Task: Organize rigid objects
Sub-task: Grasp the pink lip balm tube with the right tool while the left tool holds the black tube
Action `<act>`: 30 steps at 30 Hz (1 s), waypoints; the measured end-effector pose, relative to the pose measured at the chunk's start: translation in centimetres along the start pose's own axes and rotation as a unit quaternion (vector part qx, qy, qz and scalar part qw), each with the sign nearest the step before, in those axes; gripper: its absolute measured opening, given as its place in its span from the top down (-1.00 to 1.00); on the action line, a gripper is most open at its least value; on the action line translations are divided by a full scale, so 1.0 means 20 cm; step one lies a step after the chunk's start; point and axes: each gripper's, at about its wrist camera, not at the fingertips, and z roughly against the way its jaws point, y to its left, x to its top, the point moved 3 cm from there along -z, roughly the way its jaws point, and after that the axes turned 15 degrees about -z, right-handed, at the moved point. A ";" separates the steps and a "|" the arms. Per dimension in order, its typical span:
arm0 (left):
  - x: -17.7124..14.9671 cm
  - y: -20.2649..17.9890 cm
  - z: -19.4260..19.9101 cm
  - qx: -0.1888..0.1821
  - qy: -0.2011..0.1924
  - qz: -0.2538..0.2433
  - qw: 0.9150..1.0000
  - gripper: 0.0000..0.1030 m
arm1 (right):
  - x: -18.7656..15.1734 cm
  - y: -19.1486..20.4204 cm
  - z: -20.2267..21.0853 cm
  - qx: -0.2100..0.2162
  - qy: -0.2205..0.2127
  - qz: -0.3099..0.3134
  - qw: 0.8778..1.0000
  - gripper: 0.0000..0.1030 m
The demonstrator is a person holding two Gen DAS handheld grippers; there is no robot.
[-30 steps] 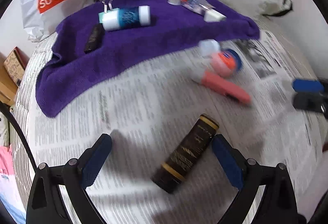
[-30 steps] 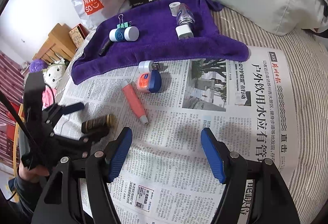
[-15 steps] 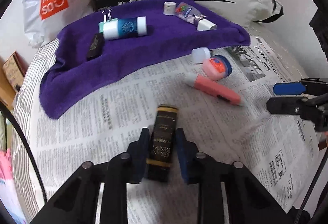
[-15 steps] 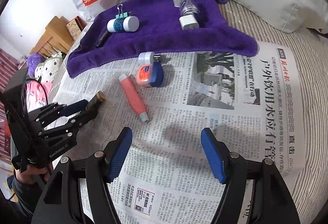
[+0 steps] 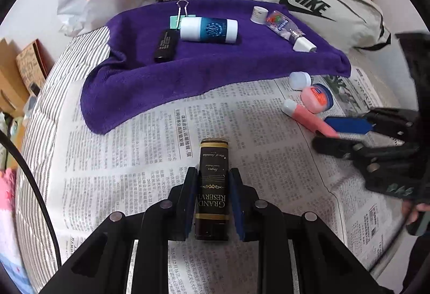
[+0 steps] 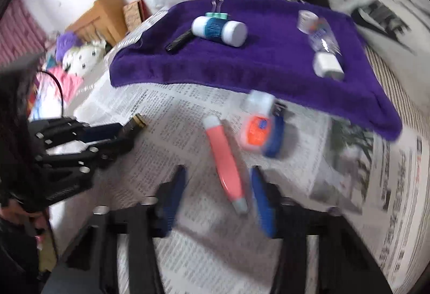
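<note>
Left gripper clamped on dark Grand Reserve box, lower centre, over newspaper. Right gripper parted, straddling pink tube, lower centre; blurred.

One purple towel, one newspaper, two grippers, left and right. One each: dark Grand Reserve box, pink tube, Vaseline jar, white-capped blue bottle, binder clip, black lighter, clear small bottle.
</note>
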 end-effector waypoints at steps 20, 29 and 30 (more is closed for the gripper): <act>-0.01 -0.01 0.00 0.004 -0.005 -0.016 1.000 0.56 | 0.02 0.09 -0.06 -0.038 0.027 0.099 0.994 0.66; 0.01 0.01 0.00 -0.010 -0.012 -0.005 1.000 0.57 | 0.01 0.07 -0.04 -0.032 0.041 0.083 0.995 0.67; 0.00 0.02 0.01 -0.018 -0.015 0.002 1.000 0.57 | 0.01 0.07 -0.03 -0.033 0.043 0.081 0.995 0.67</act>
